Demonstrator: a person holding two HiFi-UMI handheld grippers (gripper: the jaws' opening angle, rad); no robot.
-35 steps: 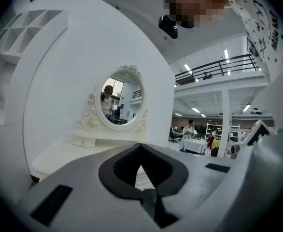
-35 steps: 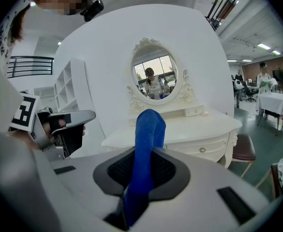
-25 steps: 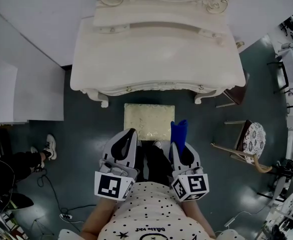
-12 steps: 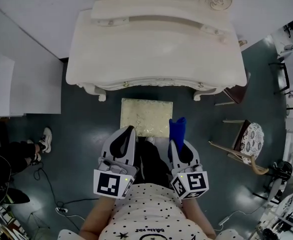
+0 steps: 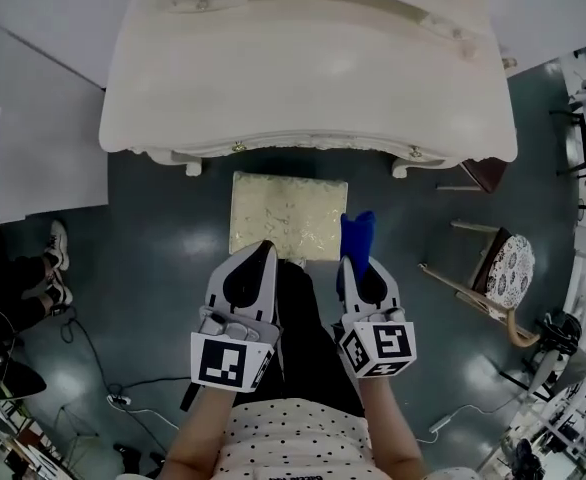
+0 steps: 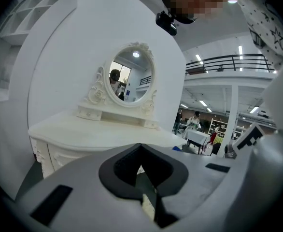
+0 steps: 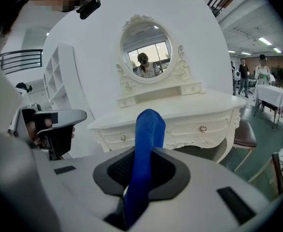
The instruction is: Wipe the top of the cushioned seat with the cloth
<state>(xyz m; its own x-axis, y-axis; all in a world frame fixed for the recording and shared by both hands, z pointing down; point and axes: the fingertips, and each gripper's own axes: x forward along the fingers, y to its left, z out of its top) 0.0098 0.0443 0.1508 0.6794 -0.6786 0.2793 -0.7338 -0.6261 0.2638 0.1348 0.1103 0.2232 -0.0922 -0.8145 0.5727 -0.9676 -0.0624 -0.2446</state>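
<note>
Cushioned seat [image 5: 289, 215]: cream, patterned square top, on the dark floor [image 5: 163, 228]; a white dressing table [image 5: 303, 78] stands just beyond the seat's far edge.
Cloth [image 5: 357, 236]: blue, folded narrow, sticking up out of the right tool; in the head view it shows just off the seat's near right corner. It stands free in the air and touches nothing.
Right tool [image 5: 356, 265]: jaws clamped on the cloth's lower end, held at the seat's near side.
Left tool [image 5: 261, 253]: jaws brought together with nothing between them, near the seat's near left edge.
Done: cloth is in hand and brought up to the seat.
Left: all the wiping, by my reading; the cloth has not yet met the seat top, and no pass across it shows.
</note>
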